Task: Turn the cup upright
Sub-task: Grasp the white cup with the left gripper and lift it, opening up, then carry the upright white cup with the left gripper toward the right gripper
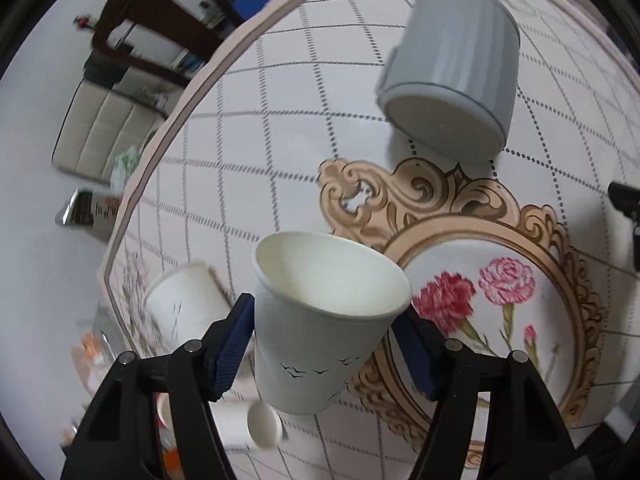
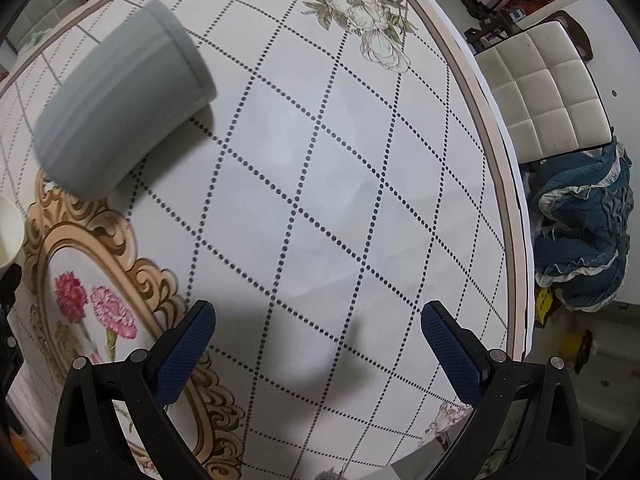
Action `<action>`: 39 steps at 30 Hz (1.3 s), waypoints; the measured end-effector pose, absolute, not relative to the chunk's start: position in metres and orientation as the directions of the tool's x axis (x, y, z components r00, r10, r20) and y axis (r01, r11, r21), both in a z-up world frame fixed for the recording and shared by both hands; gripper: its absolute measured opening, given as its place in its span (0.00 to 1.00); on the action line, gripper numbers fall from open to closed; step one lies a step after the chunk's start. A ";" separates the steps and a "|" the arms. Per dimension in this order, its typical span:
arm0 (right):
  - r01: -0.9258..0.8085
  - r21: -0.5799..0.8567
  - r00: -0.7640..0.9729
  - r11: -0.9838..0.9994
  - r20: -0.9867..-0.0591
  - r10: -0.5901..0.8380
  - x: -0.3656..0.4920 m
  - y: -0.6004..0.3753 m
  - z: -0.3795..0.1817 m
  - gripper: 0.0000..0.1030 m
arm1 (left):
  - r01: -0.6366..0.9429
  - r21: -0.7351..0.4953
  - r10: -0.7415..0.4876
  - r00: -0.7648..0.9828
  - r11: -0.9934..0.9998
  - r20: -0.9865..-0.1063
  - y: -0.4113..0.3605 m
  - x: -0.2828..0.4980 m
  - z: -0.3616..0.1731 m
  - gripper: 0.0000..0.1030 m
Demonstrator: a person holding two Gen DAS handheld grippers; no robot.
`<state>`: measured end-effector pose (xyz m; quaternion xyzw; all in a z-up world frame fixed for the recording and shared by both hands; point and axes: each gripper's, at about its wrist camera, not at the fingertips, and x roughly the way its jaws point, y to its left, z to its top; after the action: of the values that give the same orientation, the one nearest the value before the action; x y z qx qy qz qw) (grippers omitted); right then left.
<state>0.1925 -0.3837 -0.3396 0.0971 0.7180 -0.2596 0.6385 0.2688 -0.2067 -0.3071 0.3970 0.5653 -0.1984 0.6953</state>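
My left gripper is shut on a white paper cup with small bird prints, mouth facing up and away, held above the table. A grey ribbed cup stands upside down on the table beyond it; it also shows in the right wrist view at the upper left. My right gripper is open and empty above the table, well to the right of the grey cup. The paper cup's rim shows at the left edge of the right wrist view.
The round table has a checked cloth with a gold-framed flower print. Another paper cup and a small white piece lie at the lower left. A white chair and blue cloth are beyond the table edge.
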 end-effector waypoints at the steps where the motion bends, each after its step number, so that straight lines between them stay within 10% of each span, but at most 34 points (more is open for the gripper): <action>1: 0.471 -0.247 -0.161 0.847 -0.968 -0.193 0.191 -0.381 -0.338 1.00 | 0.712 0.319 0.168 0.276 0.625 -0.946 -0.203 0.266 -0.302 0.64; 20: 0.421 -0.251 -0.177 0.871 -0.965 -0.193 0.112 -0.310 -0.326 1.00 | 0.070 -0.187 -0.170 -0.200 0.980 -0.965 -0.080 0.154 -0.317 0.64; 33: 0.416 -0.256 -0.209 0.873 -0.961 -0.182 0.104 -0.311 -0.345 1.00 | -0.040 -0.196 -0.200 -0.212 0.980 -0.957 -0.083 0.164 -0.365 0.66; 39: 0.433 -0.248 -0.217 0.867 -0.962 -0.167 0.098 -0.319 -0.350 1.00 | -0.031 -0.192 -0.194 -0.203 0.981 -0.960 -0.082 0.163 -0.371 0.92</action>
<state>0.0979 -0.3187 -0.3499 0.0897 0.7414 -0.2420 0.6194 0.1631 -0.0819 -0.3714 -0.0729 0.7728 -0.0650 0.6270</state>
